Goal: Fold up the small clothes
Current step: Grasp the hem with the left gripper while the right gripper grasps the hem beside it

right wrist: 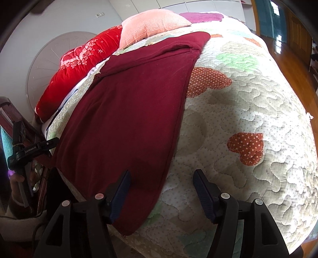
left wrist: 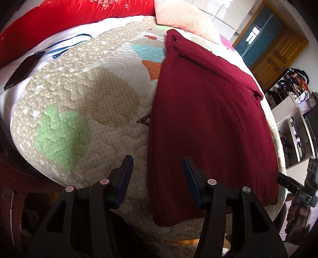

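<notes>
left wrist view looks down over the bed's patchwork quilt (left wrist: pixel 83 103), cream and beige with green, orange and pale blue patches. the left gripper (left wrist: pixel 158 174) hangs above the near edge with its jaws spread wide and nothing between them; the left-hand finger sits over bare quilt, the other over the near left part of the dark red garment (left wrist: pixel 210 123). that garment lies flat along the right side of the quilt in this view, its sleeves folded in across the far end (the folded band runs slantwise from the top corner to the right edge), and its near hem reaches the edge of the bed. a black phone (left wrist: pixel 20 72) with a blue lanyard (left wrist: pixel 67 42) rests on the white sheet at the far left, beside a red duvet (left wrist: pixel 65 15), and a peach pillow (left wrist: pixel 178 17) sits beyond the garment's top.

right wrist view shows the same garment from the other side, lying left of centre on the quilt. the right gripper (right wrist: pixel 162 185) is likewise wide apart and holds nothing; its left finger hovers over the garment's near right corner, its right finger over bare quilt. the other gripper's black body shows at the left edge, off the bed. whether either tool touches the cloth i cannot tell.
</notes>
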The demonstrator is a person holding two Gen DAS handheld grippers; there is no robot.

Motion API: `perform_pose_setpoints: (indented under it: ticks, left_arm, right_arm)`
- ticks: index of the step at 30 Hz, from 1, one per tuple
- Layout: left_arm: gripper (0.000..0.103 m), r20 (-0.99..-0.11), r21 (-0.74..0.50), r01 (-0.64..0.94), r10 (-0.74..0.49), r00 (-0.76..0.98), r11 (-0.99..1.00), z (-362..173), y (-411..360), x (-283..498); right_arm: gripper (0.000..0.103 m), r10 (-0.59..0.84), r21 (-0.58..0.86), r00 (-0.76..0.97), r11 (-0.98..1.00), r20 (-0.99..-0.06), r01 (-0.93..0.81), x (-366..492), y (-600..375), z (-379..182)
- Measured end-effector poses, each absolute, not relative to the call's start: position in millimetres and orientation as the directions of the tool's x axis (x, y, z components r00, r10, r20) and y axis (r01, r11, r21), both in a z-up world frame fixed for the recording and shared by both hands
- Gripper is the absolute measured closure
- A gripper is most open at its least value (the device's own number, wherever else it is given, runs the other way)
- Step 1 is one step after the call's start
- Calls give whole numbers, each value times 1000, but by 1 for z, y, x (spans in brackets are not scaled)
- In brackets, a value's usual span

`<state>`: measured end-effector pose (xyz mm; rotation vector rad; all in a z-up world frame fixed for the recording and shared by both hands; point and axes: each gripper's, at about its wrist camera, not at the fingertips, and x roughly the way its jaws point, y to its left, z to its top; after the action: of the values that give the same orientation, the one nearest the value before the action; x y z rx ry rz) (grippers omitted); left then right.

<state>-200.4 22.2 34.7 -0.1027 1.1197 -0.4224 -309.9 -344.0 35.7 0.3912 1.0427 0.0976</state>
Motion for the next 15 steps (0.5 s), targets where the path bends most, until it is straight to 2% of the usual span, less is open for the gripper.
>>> perform_pose_setpoints:
  ticks: [4, 9, 15]
  left_arm:
    - [50, -860, -265, 315, -371, 350, 911, 27, 10, -205]
    - [35, -854, -277, 313, -382, 352, 908, 26, 4, -201]
    - [32, -859, -261, 331, -374, 348, 907, 22, 1, -199]
  right_arm:
    - [40, 340, 410, 488, 911, -804, 42, -316, -337, 35]
    - [39, 438, 486, 489, 873, -755, -31, -322, -330, 28]
    - [37, 538, 608, 522, 792, -662, -46, -325, -329, 13]
